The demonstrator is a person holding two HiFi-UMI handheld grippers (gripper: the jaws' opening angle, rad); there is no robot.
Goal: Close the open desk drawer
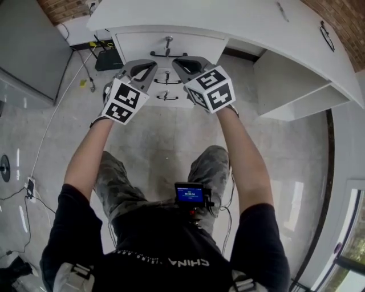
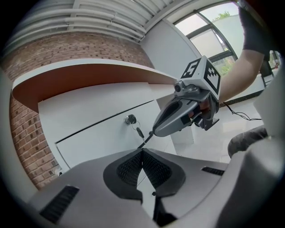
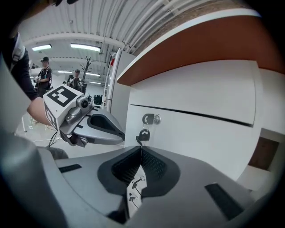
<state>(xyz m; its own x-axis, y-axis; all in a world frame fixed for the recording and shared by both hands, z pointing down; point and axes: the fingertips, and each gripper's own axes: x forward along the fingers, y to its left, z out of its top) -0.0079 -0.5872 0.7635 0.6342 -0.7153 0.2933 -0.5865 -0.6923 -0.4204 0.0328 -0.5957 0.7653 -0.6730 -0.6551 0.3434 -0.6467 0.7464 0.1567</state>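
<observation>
The white desk [image 1: 239, 17] has a stack of drawers under its top. The uppermost drawer front [image 1: 194, 44] carries a metal handle [image 1: 168, 54], and a lock with a hanging key [image 2: 130, 119] shows on it. My left gripper [image 1: 150, 66] and right gripper [image 1: 178, 63] are side by side, tips against the drawer fronts just below that handle. Both are shut with nothing between the jaws. In the left gripper view my left gripper [image 2: 142, 150] points at the drawer front [image 2: 98, 133], beside the right gripper [image 2: 178, 116]. From the right gripper [image 3: 140, 149], the lock [image 3: 149, 119] sits straight ahead. How far the drawer stands out cannot be told.
Two lower drawer handles [image 1: 167, 88] lie between the grippers. An open desk compartment [image 1: 296, 85] is to the right. A black box [image 1: 108, 58] and cables lie on the floor at left, near a grey panel [image 1: 28, 51]. People [image 3: 44, 71] stand far behind.
</observation>
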